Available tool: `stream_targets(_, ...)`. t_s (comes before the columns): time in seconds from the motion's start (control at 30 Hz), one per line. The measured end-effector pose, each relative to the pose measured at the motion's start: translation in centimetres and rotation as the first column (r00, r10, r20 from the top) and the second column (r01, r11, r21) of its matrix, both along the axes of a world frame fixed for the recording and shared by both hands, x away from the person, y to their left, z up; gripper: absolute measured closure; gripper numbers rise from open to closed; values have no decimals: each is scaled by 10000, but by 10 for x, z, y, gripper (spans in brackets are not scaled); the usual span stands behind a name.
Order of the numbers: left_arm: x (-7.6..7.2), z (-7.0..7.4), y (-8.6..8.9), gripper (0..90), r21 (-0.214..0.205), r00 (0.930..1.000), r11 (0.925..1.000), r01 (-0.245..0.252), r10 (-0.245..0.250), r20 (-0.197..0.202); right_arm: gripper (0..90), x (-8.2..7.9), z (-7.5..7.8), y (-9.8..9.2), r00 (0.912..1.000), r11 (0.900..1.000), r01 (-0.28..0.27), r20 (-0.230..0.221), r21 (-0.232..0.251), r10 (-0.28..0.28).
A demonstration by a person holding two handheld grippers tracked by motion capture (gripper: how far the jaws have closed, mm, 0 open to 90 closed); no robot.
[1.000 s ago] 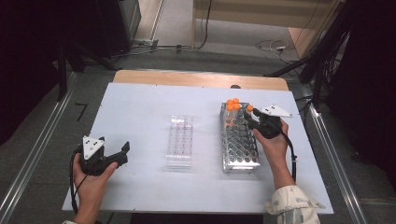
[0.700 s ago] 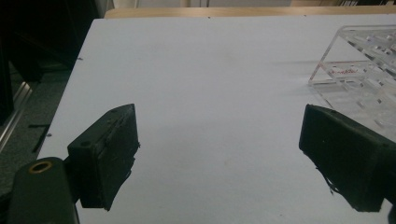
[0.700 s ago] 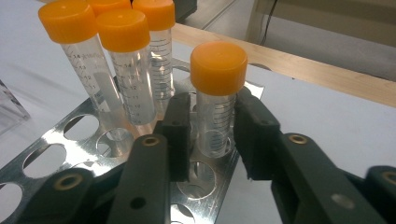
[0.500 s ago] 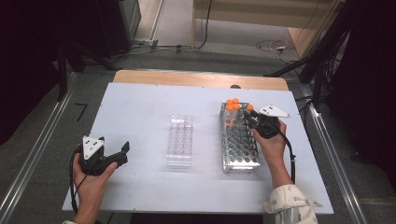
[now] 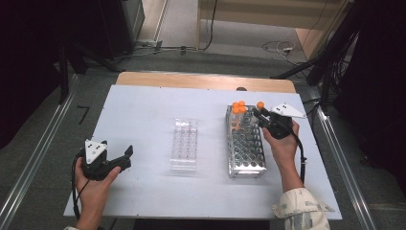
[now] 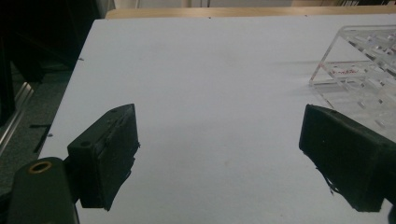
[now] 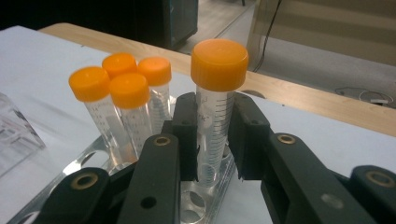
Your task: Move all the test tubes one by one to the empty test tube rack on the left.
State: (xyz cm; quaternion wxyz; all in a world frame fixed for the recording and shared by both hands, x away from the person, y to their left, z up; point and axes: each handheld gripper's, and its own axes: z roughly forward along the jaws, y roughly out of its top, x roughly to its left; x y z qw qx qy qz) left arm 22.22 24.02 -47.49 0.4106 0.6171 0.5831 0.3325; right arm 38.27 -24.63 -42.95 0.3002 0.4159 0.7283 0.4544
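White table [image 5: 143, 110], right gripper's [image 7: 212, 140] fingers clamped on orange-capped tube [image 7: 215, 112], left gripper's [image 6: 219, 154] fingers wide, empty.

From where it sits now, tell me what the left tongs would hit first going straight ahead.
Probably nothing: the left tongs stand open over bare white table, and the line runs toward its far edge. The clear plastic rack lies off to one side; depth is hard to judge, so the outer jaw might graze it.
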Motion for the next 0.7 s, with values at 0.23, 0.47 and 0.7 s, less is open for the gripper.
stream_targets(0.23, 3, 2, -3, 126, -559, 9998, 9983, 184, -188, -76, 715, -4, 16, 0, 9994, 10000, -39, 342, 69, 37)
stream_targets(0.47, 13, 11, -16, 126, -567, 9967, 9952, 801, -808, -110, 715, -12, 34, -2, 9985, 9997, -128, 540, 227, 116)
stream_targets(0.7, 28, 26, -37, 112, -331, 9896, 9891, 1433, -1436, -77, 715, -24, 41, 1, 9979, 9987, -441, 492, 270, 427)
